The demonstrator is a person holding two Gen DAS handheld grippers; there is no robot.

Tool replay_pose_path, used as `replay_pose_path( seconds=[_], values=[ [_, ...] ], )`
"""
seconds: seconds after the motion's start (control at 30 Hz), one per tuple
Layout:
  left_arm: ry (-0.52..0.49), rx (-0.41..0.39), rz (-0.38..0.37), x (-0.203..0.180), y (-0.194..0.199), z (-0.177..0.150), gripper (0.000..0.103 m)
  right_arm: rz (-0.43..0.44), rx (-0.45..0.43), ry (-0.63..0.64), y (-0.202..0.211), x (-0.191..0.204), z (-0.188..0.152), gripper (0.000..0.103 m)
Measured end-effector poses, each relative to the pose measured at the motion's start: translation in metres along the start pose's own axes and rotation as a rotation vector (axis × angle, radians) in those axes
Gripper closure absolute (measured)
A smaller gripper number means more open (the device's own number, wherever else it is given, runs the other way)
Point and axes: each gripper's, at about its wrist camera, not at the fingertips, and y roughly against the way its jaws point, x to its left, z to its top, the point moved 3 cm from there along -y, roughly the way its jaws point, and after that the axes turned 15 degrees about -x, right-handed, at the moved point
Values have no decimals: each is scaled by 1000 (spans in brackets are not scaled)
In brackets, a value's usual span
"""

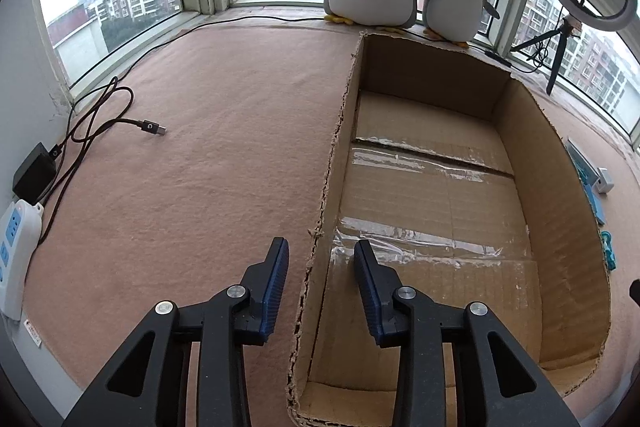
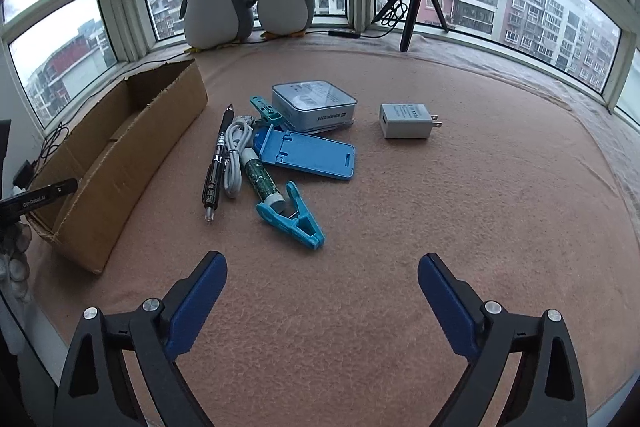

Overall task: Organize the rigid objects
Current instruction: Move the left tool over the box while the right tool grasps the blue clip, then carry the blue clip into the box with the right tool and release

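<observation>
The empty cardboard box is straddled at its near wall by the left gripper, narrowly parted and holding nothing. The right gripper, spread wide and empty, is best lowered squarely over one item. Beside the box lie the tin case, blue stand, white charger and blue clip
</observation>
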Motion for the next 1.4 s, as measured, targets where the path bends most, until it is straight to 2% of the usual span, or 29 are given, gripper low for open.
replay_pose_path(
  seconds=[0.13, 0.3, 0.37, 0.53, 0.63, 0.8, 0.97, 1.0, 1.4],
  values=[
    [-4, -3, 3, -2, 0, 0, 66, 7, 27, 41, -17, 4, 6, 23],
    [-3, -3, 1, -3, -1, 1, 66, 8, 57, 106, -34, 10, 11, 25],
    [-2, -3, 1, -2, -1, 1, 66, 20, 72, 123, -38, 13, 10, 31],
    [-3, -4, 0, -2, -2, 2, 66, 13, 85, 154, -49, 20, 8, 34],
    [-4, -5, 2, -2, -2, 2, 66, 18, 99, 133, -55, 20, 7, 45],
    [-1, -6, 2, -2, -2, 2, 66, 31, 102, 128, -53, 23, 6, 57],
    [4, -7, 1, -2, -2, 2, 66, 40, 104, 118, -46, 27, 3, 82],
    [4, -7, 1, -2, -2, 2, 66, 42, 104, 119, -45, 28, 2, 83],
    [6, -8, 0, -2, -2, 2, 66, 44, 80, 23, -21, 23, -13, 86]
  ],
)
